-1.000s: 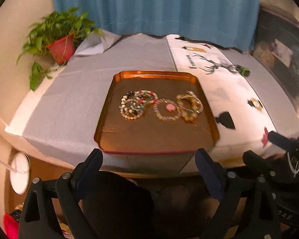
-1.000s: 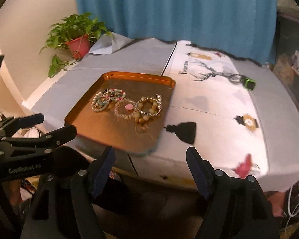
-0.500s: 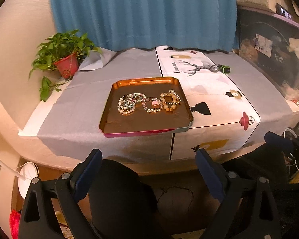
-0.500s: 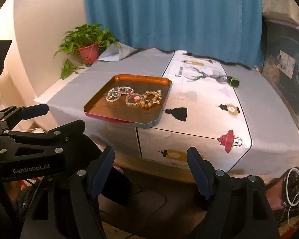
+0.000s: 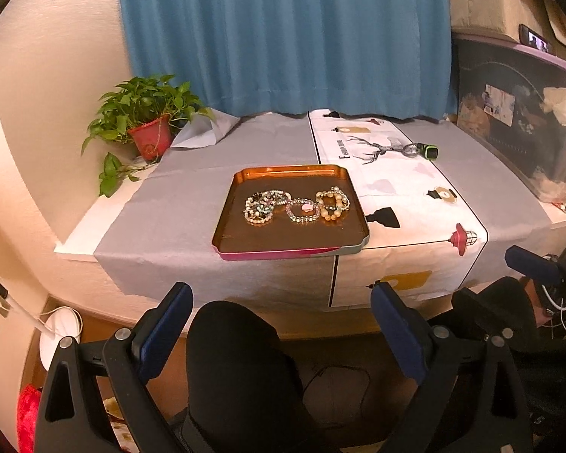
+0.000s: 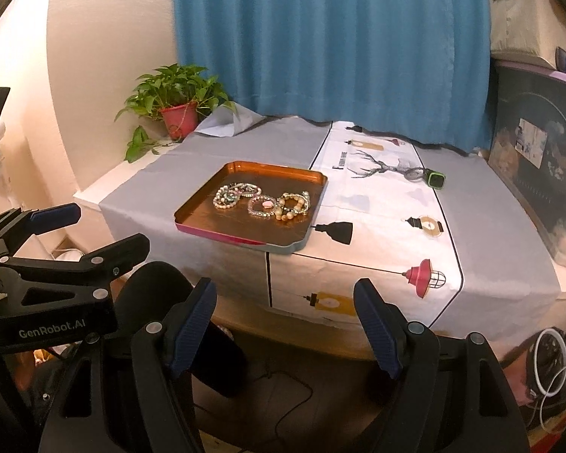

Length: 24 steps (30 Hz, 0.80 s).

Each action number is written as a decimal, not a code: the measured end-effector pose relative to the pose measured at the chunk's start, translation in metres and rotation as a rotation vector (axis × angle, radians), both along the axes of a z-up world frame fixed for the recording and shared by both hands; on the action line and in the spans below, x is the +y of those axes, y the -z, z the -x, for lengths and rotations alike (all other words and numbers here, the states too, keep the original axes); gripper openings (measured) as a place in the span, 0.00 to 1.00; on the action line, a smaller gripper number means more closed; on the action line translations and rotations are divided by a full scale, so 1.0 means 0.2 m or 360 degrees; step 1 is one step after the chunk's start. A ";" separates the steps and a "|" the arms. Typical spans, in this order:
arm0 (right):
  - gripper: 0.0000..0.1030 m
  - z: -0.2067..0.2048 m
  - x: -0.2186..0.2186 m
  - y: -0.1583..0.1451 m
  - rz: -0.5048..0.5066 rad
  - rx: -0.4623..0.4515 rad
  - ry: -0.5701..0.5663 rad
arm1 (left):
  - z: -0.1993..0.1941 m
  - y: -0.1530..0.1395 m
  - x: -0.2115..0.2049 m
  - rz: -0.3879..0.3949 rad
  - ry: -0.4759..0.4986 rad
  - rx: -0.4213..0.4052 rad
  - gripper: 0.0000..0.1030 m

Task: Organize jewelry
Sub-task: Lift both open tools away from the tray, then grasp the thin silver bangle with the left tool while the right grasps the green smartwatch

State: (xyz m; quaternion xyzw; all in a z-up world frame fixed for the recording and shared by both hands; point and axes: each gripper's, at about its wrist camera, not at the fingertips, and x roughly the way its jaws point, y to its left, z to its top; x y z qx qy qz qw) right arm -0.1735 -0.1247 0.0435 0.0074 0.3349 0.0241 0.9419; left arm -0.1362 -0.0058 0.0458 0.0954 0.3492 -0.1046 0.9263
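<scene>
Both grippers have pulled well back from the tray (image 5: pixel 290 243) now, so far more of the desk (image 5: pixel 177 222) shows than a second ago. The left gripper (image 5: pixel 281 324) hangs with fingers wide apart, empty; the right gripper (image 6: pixel 285 324) the same. The bracelets (image 5: pixel 297 205) lie untouched mid-tray, right where they were.
</scene>
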 end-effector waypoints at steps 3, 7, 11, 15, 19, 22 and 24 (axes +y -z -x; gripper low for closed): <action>0.74 0.01 0.00 -0.01 0.0005 -0.0009 0.0000 | 0.00 -0.01 0.00 0.0001 0.0002 -0.0014 0.92; 0.74 0.01 -0.01 0.00 -0.0002 -0.0003 0.0003 | 0.00 0.00 -0.01 -0.0004 0.0003 -0.0009 0.92; 0.74 -0.01 -0.04 0.02 -0.0004 0.0016 0.0013 | -0.01 0.02 -0.02 -0.0011 0.0011 0.0020 0.92; 0.74 -0.04 -0.08 0.05 -0.0024 0.0052 0.0028 | -0.06 0.06 -0.08 -0.0042 0.0035 0.0071 0.92; 0.74 -0.08 -0.13 0.10 -0.0044 0.0091 0.0053 | -0.12 0.10 -0.15 -0.0085 0.0067 0.0108 0.92; 0.74 -0.11 -0.18 0.13 -0.0047 0.0106 0.0075 | -0.16 0.13 -0.23 -0.0120 0.0111 0.0129 0.92; 0.74 -0.13 -0.22 0.14 -0.0037 0.0109 0.0104 | -0.20 0.14 -0.28 -0.0139 0.0149 0.0145 0.92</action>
